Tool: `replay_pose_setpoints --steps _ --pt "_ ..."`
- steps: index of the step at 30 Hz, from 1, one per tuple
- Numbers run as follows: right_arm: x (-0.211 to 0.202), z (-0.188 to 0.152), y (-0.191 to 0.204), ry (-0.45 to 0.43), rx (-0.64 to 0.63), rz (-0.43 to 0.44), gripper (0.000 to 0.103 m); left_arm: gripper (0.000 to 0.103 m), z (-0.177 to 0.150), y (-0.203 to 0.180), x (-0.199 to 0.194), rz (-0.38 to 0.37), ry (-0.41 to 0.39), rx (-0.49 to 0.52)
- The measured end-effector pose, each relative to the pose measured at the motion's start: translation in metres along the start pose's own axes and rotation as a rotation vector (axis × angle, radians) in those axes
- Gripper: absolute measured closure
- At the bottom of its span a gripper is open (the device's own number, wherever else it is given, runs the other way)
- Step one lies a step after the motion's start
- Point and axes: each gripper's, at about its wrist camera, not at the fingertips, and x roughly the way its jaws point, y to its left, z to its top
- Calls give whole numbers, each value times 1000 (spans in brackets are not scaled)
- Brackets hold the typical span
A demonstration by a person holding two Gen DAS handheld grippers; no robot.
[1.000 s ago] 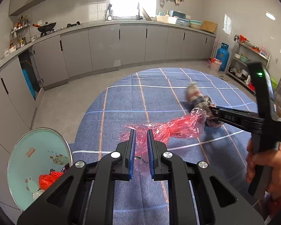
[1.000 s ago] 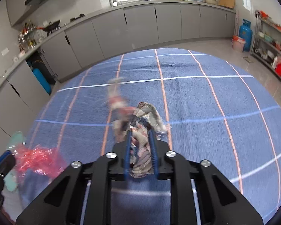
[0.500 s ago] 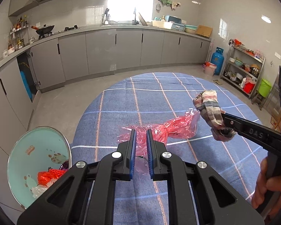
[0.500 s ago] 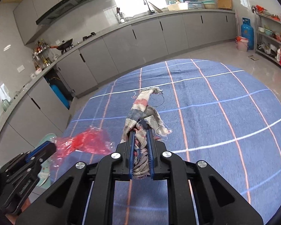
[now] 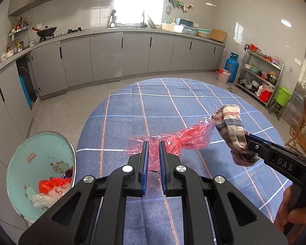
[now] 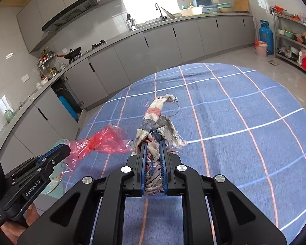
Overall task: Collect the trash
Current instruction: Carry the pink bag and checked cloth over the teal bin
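My left gripper (image 5: 153,146) is shut on a crumpled pink-red plastic bag (image 5: 185,138), which sticks out ahead of the blue pads above the table. In the right wrist view the same bag (image 6: 106,141) hangs from the left gripper (image 6: 66,149) at lower left. My right gripper (image 6: 153,145) is shut on a striped, frayed cloth rag (image 6: 158,118) that stands up from its jaws. The left wrist view shows that rag (image 5: 231,130) held off the table at the right. A pale green trash bin (image 5: 24,163) with red and clear trash inside stands on the floor, left of the table.
A round table with a blue checked cloth (image 6: 244,112) fills the foreground. Grey kitchen cabinets (image 5: 120,55) line the far wall. A blue gas cylinder (image 5: 231,66) and a metal shelf rack (image 5: 261,77) stand at the right. A person's hand (image 5: 295,216) grips the right tool.
The right gripper lifted the striped rag off the tablecloth and carried it up and leftward toward the bag. The left gripper kept its hold on the pink bag and shifted slightly.
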Motion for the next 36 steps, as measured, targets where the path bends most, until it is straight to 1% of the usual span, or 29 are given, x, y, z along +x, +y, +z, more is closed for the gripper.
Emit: replay_pose_setpoints --steps 8,14,21,36 --pt "-10 -9 11 -18 -32 -9 90 92 -2 3 -10 5 -3 -2" --pt "-17 -13 27 -38 -62 6 90 92 -7 14 -23 21 -18 -22" --pt "-18 -16 53 -37 -112 48 90 92 -10 37 -38 59 -34 -67" --pt "-10 -11 135 -31 -246 175 90 93 -16 90 -71 166 -87 -154"
